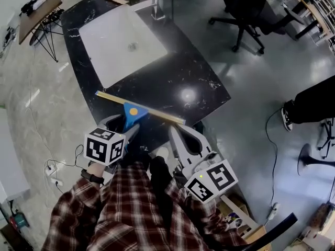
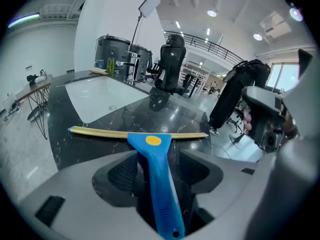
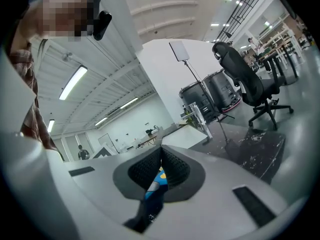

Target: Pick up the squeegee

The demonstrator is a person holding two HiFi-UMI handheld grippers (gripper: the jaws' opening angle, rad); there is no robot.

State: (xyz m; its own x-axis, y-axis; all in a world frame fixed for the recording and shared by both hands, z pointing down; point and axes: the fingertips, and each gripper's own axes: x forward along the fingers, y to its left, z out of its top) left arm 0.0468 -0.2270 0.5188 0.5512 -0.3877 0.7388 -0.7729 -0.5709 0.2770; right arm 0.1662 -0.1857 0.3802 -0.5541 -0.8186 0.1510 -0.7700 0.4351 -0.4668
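The squeegee has a blue handle with a yellow dot and a long yellow blade. It lies across the near end of the black marble counter. My left gripper reaches in from below, its jaws closed round the blue handle, and the blade runs crosswise ahead of the fingers. My right gripper sits just right of the handle, below the blade's right end, with its jaws pressed together on nothing. Only a blue sliver of the squeegee shows through their gap.
A white sink basin is set in the counter's far half, with a faucet behind it. A black office chair stands far right, and a seated person's leg and shoe are at the right. Cables lie on the floor at the left.
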